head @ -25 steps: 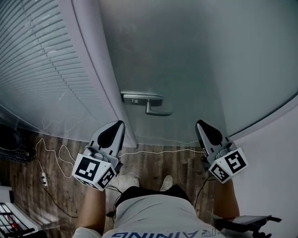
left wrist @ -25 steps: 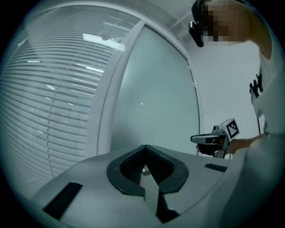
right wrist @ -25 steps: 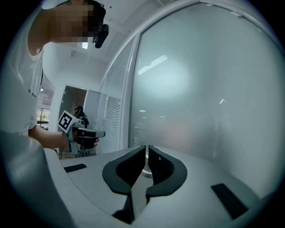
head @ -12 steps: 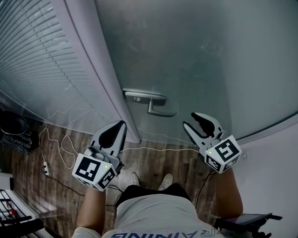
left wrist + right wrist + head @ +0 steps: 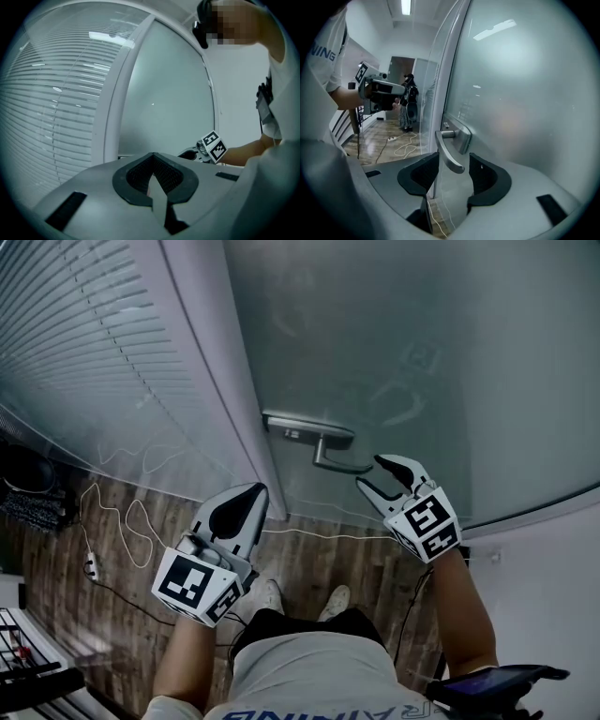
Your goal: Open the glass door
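I am positioning my right hand-held gripper (image 5: pixel 372 474) at the free end of the brushed silver metal lever handle (image 5: pixel 323 451), which is mounted near the left edge of the frosted glass door (image 5: pixel 441 343). Its jaws have just been opening and are standing wide apart. The lever tip is lying between them, and neither pad is pressing on it. I am holding my left hand-held gripper (image 5: pixel 239 512) low, near the white door frame (image 5: pixel 220 381), with its jaws closed together on nothing.

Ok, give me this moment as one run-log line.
right gripper: jaws just opened, door handle tip between them, ungripped | left gripper: shut, empty | glass door: looks closed
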The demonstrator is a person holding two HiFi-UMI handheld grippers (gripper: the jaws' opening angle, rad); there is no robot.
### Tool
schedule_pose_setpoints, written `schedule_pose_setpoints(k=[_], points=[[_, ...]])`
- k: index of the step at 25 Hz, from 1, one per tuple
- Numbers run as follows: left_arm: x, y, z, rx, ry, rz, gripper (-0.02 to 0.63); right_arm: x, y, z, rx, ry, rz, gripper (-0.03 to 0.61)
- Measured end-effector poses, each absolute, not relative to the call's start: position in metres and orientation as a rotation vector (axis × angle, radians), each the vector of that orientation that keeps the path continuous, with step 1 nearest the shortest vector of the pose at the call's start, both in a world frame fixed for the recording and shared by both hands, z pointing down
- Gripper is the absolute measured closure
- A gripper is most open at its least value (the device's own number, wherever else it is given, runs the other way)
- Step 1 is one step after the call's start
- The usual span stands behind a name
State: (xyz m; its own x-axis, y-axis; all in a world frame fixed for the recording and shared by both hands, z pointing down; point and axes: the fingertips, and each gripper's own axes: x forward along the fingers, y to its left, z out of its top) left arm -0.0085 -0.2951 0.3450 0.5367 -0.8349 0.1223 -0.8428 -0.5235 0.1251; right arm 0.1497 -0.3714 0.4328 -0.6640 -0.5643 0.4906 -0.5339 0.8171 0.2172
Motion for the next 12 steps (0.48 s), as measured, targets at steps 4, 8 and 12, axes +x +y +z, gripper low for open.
schedule_pose_setpoints(k=[4, 8, 12], points=[[-0.012, -0.294, 0.350, 2.593, -1.432, 0.079, 0.614, 0.144, -0.372, 0.444, 0.771, -2.415, -0.071, 0.381], [-0.012, -0.293, 0.354, 2.589, -1.434, 0.067, 0.614, 0.144, -0.371, 0.458, 0.740, -2.397, -0.042, 0.382], [-0.011, -0.293, 0.354, 2.596, -1.429, 0.059, 0.614, 0.147, -0.376, 0.457, 0.764, -2.424, 0.019, 0.428]])
